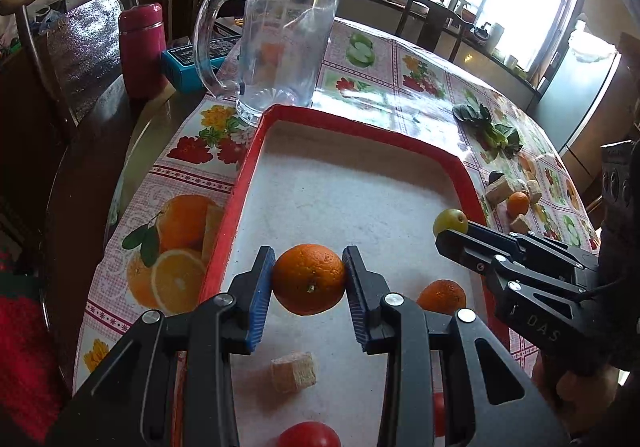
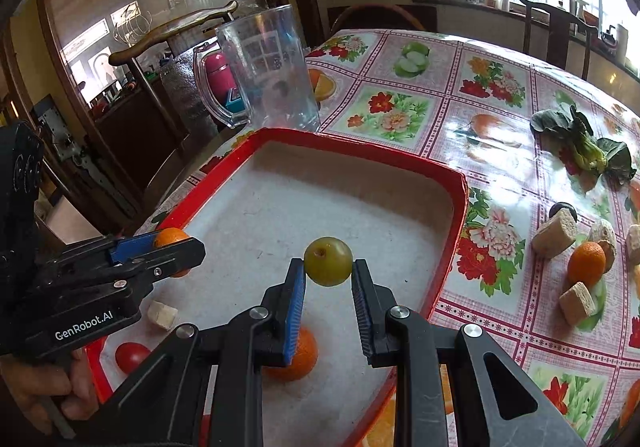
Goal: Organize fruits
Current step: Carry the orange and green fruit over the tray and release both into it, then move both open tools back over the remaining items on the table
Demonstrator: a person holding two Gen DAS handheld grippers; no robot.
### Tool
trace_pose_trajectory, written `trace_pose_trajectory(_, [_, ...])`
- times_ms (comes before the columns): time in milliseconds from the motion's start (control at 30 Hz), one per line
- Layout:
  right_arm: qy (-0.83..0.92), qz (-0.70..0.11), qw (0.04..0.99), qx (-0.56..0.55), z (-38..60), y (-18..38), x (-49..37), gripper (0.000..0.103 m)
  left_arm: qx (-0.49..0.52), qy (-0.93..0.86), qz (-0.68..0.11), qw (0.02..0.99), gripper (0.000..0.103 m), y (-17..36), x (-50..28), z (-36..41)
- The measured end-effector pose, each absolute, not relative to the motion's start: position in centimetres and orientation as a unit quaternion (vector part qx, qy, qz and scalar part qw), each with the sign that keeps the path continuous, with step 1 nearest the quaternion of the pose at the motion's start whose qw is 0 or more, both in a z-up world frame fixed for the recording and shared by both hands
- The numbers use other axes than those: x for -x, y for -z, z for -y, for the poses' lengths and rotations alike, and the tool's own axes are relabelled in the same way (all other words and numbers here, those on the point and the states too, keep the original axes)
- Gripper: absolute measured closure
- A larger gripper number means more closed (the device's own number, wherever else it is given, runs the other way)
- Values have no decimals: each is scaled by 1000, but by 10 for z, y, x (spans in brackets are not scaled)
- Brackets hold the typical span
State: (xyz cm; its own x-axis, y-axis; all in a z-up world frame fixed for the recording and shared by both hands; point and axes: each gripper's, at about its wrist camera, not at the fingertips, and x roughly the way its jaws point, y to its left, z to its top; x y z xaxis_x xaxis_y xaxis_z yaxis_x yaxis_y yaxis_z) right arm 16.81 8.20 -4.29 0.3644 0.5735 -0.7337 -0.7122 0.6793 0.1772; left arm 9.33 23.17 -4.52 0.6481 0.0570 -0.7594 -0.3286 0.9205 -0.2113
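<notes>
My left gripper is shut on an orange and holds it above the red-rimmed tray. My right gripper is shut on a green fruit over the same tray. Each gripper shows in the other's view: the right gripper with the green fruit, the left gripper with the orange. In the tray lie another orange, a red tomato and a beige cube.
A clear glass pitcher stands behind the tray. On the flowered tablecloth to the right lie a small orange, several beige cubes and leafy greens. A pink flask and wooden chairs stand at the left.
</notes>
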Motion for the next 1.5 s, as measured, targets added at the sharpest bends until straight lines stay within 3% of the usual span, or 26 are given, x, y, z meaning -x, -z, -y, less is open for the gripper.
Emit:
trace_pose_trajectory(400, [-399,-423,809,89,-90,57,-170,76,157,-114,-461,866,70,60,-104,-233])
trace_pose_trajectory(467, [-401,-420,809,87,-89,55,-168,69,157,-118,-462,865,70,60,-105,-234])
trace_pose_trajectory(500, [-401,-418,811,85,-88,53,-167,63,156,-121,-464,863,67,61,-105,-234])
trace_pose_trajectory(567, [-401,-414,813,82,-84,49,-165,61,157,-129,-464,862,51,60,-103,-235])
trace_pose_trajectory(600, [-402,-413,814,80,-81,47,-165,61,160,-126,-461,864,49,59,-102,-235])
trace_pose_trajectory(1500, [-306,-392,867,18,92,29,-167,61,129,-38,-421,897,48,21,-106,-126])
